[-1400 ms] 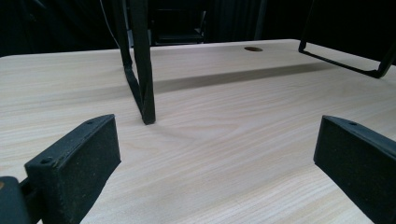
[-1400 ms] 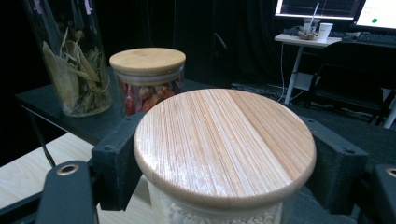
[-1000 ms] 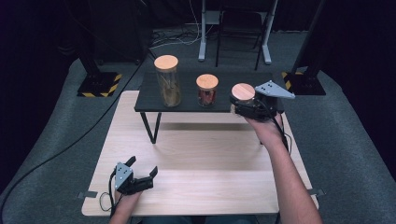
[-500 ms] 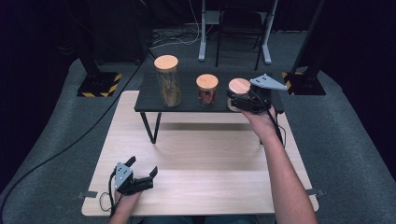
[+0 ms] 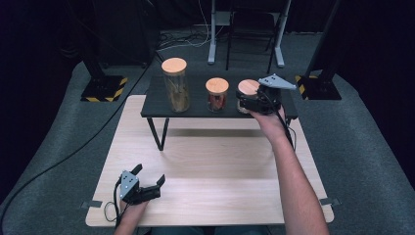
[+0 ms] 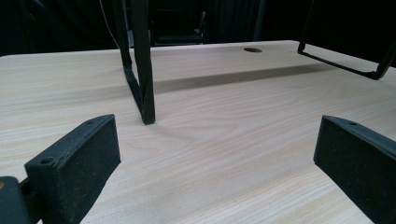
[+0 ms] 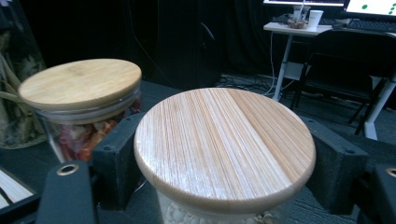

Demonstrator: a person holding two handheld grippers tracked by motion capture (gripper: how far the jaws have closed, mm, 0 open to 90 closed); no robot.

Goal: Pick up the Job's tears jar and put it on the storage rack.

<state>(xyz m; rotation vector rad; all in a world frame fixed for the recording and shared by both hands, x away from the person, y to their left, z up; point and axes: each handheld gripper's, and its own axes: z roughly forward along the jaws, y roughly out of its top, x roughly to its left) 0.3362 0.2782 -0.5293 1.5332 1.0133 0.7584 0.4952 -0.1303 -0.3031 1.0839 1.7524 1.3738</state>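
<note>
Bamboo lids cap three glass jars on a low black shelf that stands at the far side of the pale wooden table in the high view: a tall jar at the left, a middle jar, and a short jar at the right. The right hand-held gripper is clamped on the short jar, which is on the shelf just beside the middle jar. The left hand-held gripper rests near the table's front left corner, jaws spread, nothing between them.

Left gripper view: its two black jaws stand wide apart over bare wood, with a shelf leg ahead.

Right gripper view: both jaws press the sides of the short jar under its round lid; the middle jar stands close at the left.
</note>
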